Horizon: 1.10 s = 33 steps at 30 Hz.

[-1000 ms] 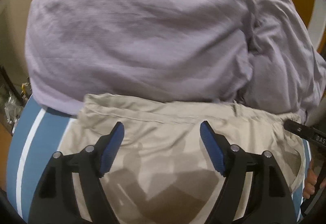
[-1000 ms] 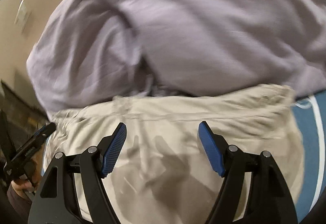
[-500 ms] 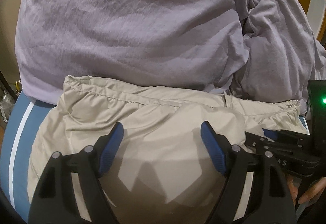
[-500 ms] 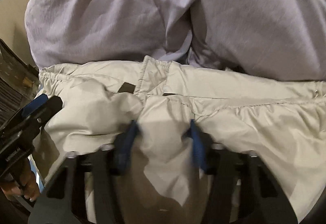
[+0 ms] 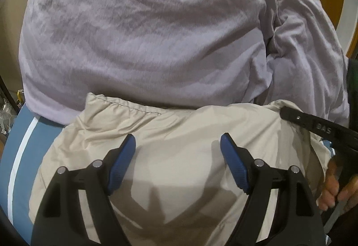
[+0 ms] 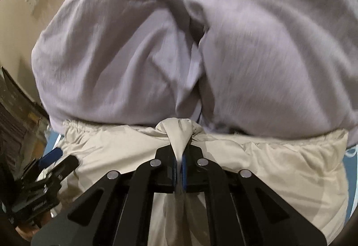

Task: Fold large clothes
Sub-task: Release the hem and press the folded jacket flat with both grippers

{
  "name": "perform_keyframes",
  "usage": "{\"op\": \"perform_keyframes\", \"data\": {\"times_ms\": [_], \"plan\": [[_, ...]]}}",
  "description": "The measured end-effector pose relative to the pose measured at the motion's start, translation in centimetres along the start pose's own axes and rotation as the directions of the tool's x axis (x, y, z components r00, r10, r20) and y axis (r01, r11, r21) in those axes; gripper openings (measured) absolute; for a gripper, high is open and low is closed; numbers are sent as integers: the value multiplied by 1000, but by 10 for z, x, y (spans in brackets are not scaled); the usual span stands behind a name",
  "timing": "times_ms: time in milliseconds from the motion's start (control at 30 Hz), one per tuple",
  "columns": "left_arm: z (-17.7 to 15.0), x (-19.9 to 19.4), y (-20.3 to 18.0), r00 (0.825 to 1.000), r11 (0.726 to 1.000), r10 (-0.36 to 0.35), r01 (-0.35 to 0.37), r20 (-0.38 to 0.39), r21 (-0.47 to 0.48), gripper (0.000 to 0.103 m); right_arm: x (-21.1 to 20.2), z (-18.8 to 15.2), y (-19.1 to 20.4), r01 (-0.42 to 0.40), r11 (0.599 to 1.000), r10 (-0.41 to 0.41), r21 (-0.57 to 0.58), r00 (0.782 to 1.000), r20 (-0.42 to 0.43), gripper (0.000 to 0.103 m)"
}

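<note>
A lilac duvet [image 5: 143, 40] is heaped along the far side of a blue striped bed sheet [image 5: 26, 145]. A beige garment [image 5: 179, 145] is spread before it. A pinched fold of that garment is clamped by the just-closed right gripper [image 6: 179, 167]; the left gripper [image 5: 177, 152] is held wide apart above the garment, gripping nothing.

Black angular left claw [image 5: 177, 152], blue ribbed pads [image 5: 235, 170], silver pivot screws [image 6: 155, 163], white lettering on side
</note>
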<state>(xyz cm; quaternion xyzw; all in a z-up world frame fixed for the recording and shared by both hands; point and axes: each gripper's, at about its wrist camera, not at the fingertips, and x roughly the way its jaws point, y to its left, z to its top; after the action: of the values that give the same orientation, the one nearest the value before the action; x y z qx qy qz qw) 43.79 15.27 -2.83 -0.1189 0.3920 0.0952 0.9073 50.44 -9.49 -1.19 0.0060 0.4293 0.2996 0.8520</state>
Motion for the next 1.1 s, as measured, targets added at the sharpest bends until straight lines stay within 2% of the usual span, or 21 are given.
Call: {"op": "perform_keyframes", "data": {"times_ms": [167, 367, 433, 500, 533, 667, 733, 767, 800, 833, 967, 1100], "plan": [[0, 1, -7, 1000, 1000, -11, 11, 7, 9, 78, 35, -23, -7, 43, 999, -42, 6, 995, -94, 3], [-4, 12, -21, 1000, 999, 0, 0, -2, 49, 78, 38, -34, -2, 47, 999, -49, -20, 993, -104, 8], [-6, 20, -26, 1000, 998, 9, -9, -12, 64, 78, 26, -34, -4, 37, 999, -39, -23, 994, -99, 22], [-8, 26, -31, 1000, 997, 17, -16, -18, 73, 78, 9, -35, -6, 34, 999, -35, -28, 997, -63, 61], [-10, 26, -32, 1000, 997, 17, -16, -16, 74, 78, -6, -38, -7, 33, 999, -34, -37, 999, -17, 65], [-13, 21, -33, 1000, 997, 7, -7, 1, 82, 78, -48, -51, -18, 79, 994, -73, -76, 994, 83, 66], [-16, 15, -28, 1000, 997, 1, -2, 7, 80, 78, -59, -57, -24, 117, 990, -108, -80, 989, 100, 63], [-17, 13, -27, 1000, 997, -3, 2, 12, 79, 78, -62, -59, -26, 135, 988, -127, -77, 987, 103, 57], [-18, 12, -27, 1000, 997, -5, 3, 16, 79, 78, -62, -59, -30, 141, 987, -133, -74, 986, 100, 53], [-21, 4, -21, 1000, 997, -5, 3, 20, 80, 78, -62, -63, -34, 147, 987, -140, -71, 986, 91, 51], [-25, 10, -21, 999, 994, 27, -29, 22, 105, 78, -45, -71, -49, 198, 977, -196, -79, 980, 27, 46], [-28, 22, -18, 998, 990, 63, -66, 32, 123, 79, -25, -78, -53, 243, 967, -243, -75, 970, 5, 45]]}}
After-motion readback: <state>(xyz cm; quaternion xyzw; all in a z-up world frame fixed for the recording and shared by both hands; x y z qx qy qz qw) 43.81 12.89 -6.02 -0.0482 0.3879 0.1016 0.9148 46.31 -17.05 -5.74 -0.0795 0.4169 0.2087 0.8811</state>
